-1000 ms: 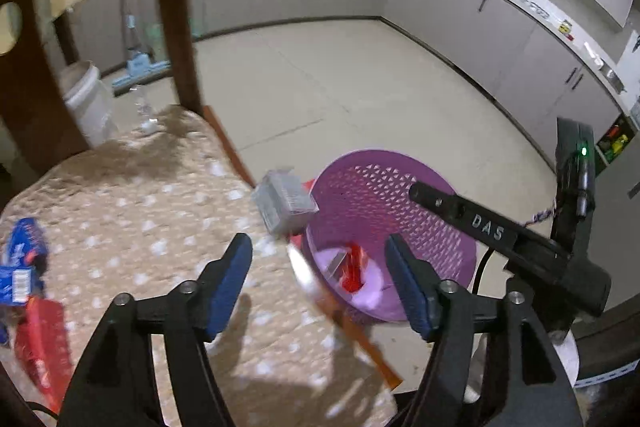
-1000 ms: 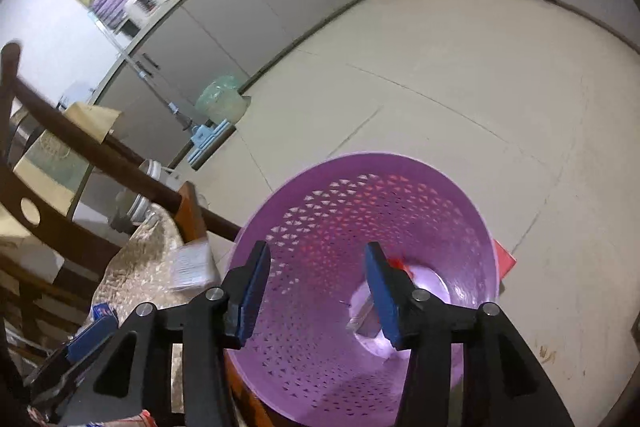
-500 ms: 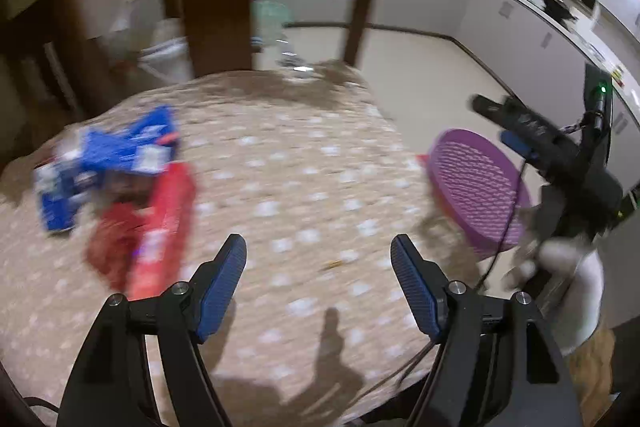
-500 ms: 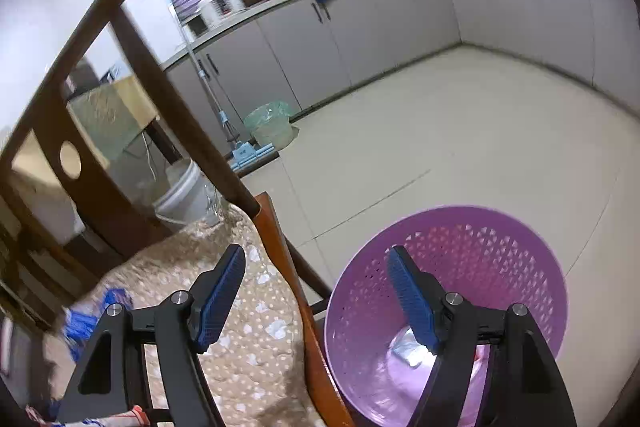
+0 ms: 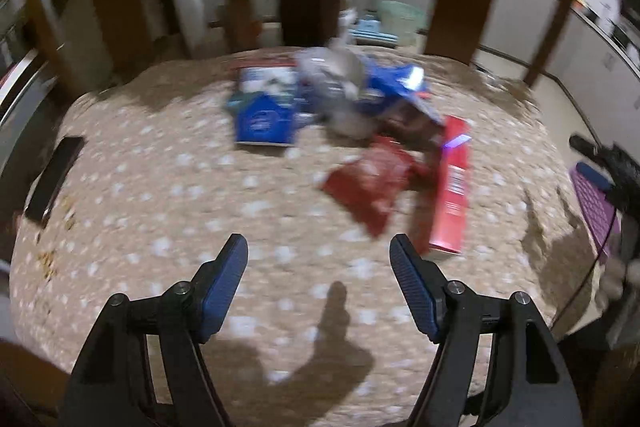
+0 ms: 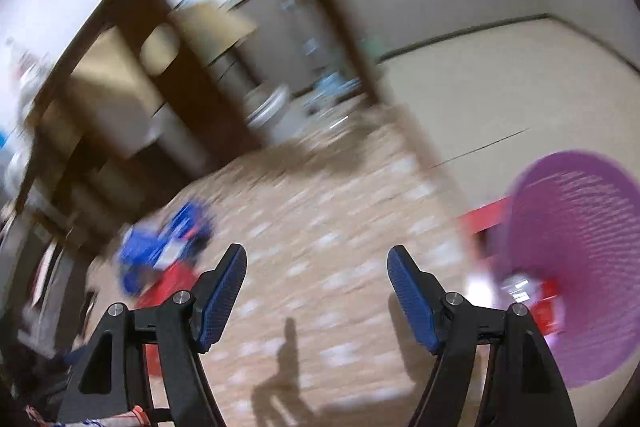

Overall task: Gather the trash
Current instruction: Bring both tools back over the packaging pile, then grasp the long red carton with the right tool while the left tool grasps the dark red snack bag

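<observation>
Left gripper (image 5: 318, 267) above spotted tablecloth (image 5: 160, 211), fingers spread, nothing between

Right gripper (image 6: 316, 269) likewise spread and empty – jaws just been opening

Trash heaped far right on table: red wrapper (image 5: 372, 183), long red box (image 5: 454, 187) just beside it, blue packet (image 5: 266, 117) and grey crumpled bag (image 5: 340, 83) beyond

Dark flat object (image 5: 54, 179) at left edge

Purple basket (image 6: 576, 259) on floor, right of table – blurred

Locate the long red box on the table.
In the left wrist view the long red box lies right of centre on the spotted tablecloth, beside the crumpled red wrapper, with the purple basket beyond the table's right edge.
</observation>
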Available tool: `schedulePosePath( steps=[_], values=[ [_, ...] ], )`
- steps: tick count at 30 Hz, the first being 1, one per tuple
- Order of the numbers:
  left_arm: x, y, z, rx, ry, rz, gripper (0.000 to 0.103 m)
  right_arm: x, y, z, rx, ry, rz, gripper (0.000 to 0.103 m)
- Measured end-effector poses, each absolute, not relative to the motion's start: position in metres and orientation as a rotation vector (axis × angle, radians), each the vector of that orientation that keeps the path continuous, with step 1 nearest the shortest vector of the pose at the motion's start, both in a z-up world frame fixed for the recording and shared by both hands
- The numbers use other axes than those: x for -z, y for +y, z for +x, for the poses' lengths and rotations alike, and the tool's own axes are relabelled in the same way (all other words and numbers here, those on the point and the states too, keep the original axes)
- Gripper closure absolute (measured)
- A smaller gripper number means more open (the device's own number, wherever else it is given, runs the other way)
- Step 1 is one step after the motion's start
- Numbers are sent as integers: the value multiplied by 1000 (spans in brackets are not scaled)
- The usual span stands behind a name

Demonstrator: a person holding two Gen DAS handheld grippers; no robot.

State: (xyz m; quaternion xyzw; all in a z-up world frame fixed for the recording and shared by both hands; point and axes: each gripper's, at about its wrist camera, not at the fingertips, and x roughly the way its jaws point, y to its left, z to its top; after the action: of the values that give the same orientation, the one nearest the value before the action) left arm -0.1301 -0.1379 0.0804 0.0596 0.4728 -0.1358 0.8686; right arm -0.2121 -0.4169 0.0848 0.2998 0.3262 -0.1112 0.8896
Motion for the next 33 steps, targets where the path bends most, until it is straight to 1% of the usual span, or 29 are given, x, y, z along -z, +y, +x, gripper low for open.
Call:
schedulePosePath(
  steps=[5,9,17,18,19,21,22,23,26,33],
  values=[
    [-81,-120,-123,224,970,103,30,-69,-348,-172,1,783,614,25],
    [-78,-119,-124,223,971,101,30,-65,-308,-156,-102,826,574,26],
    [-67,-123,-121,245,998,109,30,-49,-283,-125,-104,875,579,28],
    [-66,-124,-121,248,1000,109,30,-46,-281,-120,-103,884,594,31],
    [-65,-126,-120,254,1004,112,30,-42,-281,-116,-105,894,607,42],
    [-64,-131,-118,267,1005,126,30,-40,-283,-112,-93,922,619,53],
    [-65,-134,-117,273,1002,135,30,-39,-287,-113,-92,925,641,69],
    [-66,-138,-116,279,997,146,30,-39,-292,-113,-81,937,659,72],
    [-66,-152,-108,309,991,181,30,-36,-312,-119,-73,935,727,73],
    [-49,-201,-86,412,1027,278,30,-38,-343,-137,-28,914,779,74]
  ],
)
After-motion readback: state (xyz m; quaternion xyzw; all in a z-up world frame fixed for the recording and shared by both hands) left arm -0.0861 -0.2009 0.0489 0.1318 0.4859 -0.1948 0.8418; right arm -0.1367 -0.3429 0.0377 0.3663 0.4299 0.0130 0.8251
